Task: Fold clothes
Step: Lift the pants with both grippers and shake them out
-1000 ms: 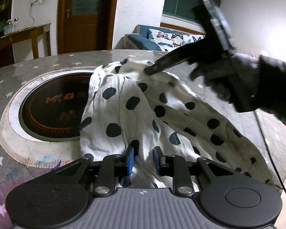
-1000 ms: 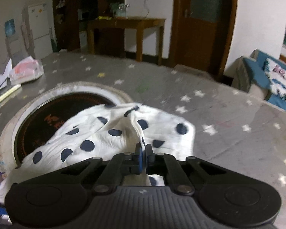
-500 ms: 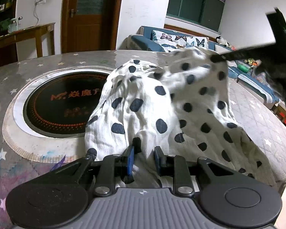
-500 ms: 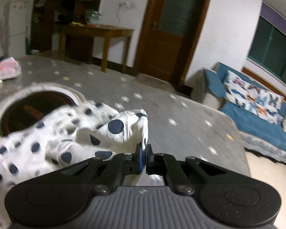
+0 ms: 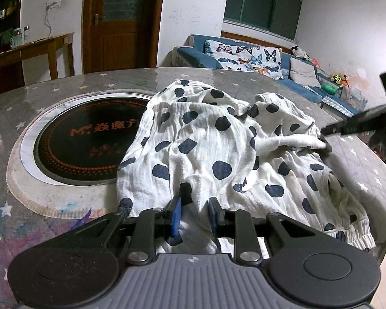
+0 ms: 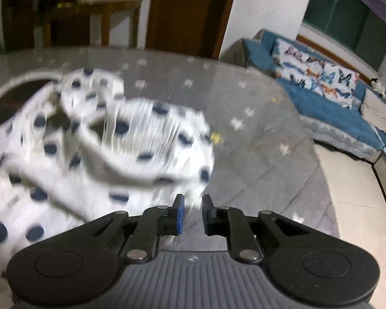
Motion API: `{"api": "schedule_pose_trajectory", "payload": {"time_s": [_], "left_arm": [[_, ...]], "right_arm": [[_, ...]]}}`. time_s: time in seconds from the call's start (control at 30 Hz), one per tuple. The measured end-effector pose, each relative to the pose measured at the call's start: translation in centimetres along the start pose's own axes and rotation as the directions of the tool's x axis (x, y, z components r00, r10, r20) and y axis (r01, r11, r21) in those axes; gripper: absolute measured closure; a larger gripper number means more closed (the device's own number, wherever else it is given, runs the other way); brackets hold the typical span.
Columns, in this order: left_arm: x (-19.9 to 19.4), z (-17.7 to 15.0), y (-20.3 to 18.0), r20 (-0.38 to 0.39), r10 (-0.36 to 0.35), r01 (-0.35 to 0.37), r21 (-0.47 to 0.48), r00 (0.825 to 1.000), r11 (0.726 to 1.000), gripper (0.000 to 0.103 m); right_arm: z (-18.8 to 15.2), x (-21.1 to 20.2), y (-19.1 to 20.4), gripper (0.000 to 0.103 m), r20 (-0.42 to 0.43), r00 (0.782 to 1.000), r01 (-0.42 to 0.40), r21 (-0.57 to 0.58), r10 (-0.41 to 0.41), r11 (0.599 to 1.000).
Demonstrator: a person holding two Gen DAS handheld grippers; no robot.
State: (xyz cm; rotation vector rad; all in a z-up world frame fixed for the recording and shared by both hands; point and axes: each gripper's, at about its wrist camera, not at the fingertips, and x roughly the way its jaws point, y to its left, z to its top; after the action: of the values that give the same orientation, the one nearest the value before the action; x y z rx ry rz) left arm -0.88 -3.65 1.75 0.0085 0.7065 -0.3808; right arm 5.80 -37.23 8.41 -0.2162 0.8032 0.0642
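Grey star-patterned desk point(image 5: 72, 82) fills the near room, with a blue butterfly-print sofa point(image 5: 247, 54) by the far wall. On it lies a crumpled white garment with dark blue polka dots point(image 5: 208, 149), its left edge overlapping a round black induction cooktop point(image 5: 82, 141). At the near edge, the left gripper point(image 5: 193, 216) pinches a fold of cloth between narrow jaws. At the right, the right gripper point(image 6: 192, 213) has its jaws opening; blur hides whether they touch the cloth edge between them.
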Motion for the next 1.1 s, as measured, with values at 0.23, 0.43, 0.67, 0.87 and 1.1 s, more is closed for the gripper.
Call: {"api": "schedule_pose_trajectory", "payload": {"time_s": [0.23, 0.43, 0.67, 0.87, 1.1], "left_arm": [[-1.5, 0.3, -0.2, 0.028, 0.012, -0.012, -0.011, 1.000, 1.000, 0.077], [-3.6, 0.4, 1.4, 0.071, 0.102, -0.099, -0.043, 0.992, 0.994, 0.068], [-3.8, -0.7, 3.3, 0.006, 0.142, -0.141, -0.068, 0.990, 0.988, 0.059], [-3.1, -1.5, 3.2, -0.022, 0.086, -0.087, -0.054, 0.996, 0.995, 0.069], [-2.9, -1.8, 3.0, -0.021, 0.062, -0.063, -0.029, 0.998, 0.998, 0.095]], "right_arm": [[4.7, -1.3, 2.1, 0.084, 0.127, 0.982, -0.137, -0.009, 0.137, 0.991], [9.9, 2.7, 6.5, 0.084, 0.088, 0.947, -0.308, -0.012, 0.308, 0.951], [14.2, 9.6, 9.6, 0.084, -0.013, 0.935, -0.354, 0.040, 0.354, 0.935], [15.3, 13.8, 11.0, 0.084, -0.111, 0.938, -0.323, 0.055, 0.327, 0.945], [17.9, 15.8, 13.9, 0.068, -0.106, 0.946, -0.308, 0.009, 0.307, 0.951]]}}
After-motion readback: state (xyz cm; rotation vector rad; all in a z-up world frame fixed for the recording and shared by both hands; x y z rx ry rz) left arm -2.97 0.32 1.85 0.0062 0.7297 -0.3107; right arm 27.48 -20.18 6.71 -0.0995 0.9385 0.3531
